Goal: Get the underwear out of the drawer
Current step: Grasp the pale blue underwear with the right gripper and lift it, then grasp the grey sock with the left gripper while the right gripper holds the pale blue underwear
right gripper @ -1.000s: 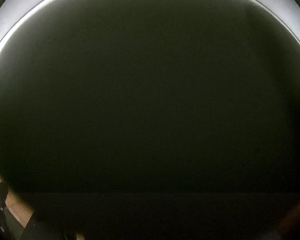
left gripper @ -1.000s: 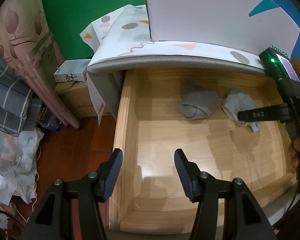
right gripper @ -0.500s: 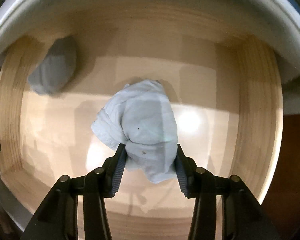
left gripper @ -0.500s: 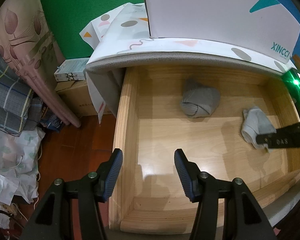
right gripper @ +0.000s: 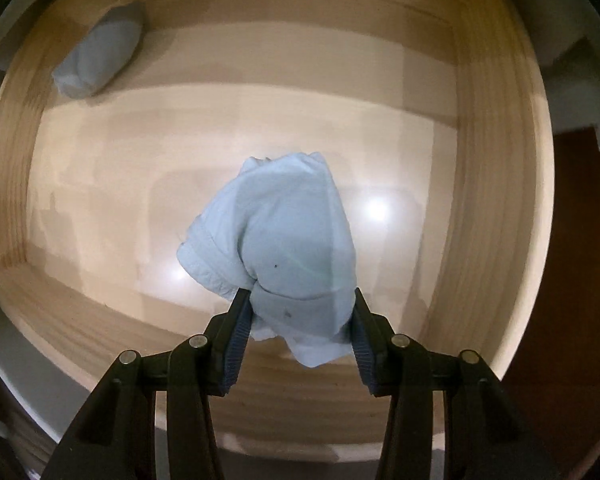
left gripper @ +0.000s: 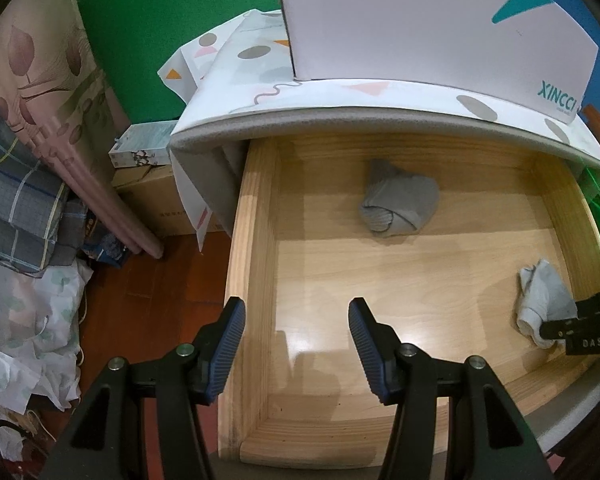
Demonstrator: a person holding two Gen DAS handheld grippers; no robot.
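The left wrist camera looks steeply down from just outside the wooden drawer (left gripper: 256, 240), above its front left corner, taking in floor beside it. The right wrist camera hangs close over the drawer's inside, facing straight down. Both views share the drawer floor, the darker grey bundle (left gripper: 398, 204) at the back, and the pale bundle (right gripper: 288, 240).

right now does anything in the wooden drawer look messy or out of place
Nothing looks damaged or spilled. The wooden drawer holds only a rolled dark grey underwear bundle near its back. The crumpled pale grey underwear is bunched between the right gripper pads. The left gripper is open, empty.
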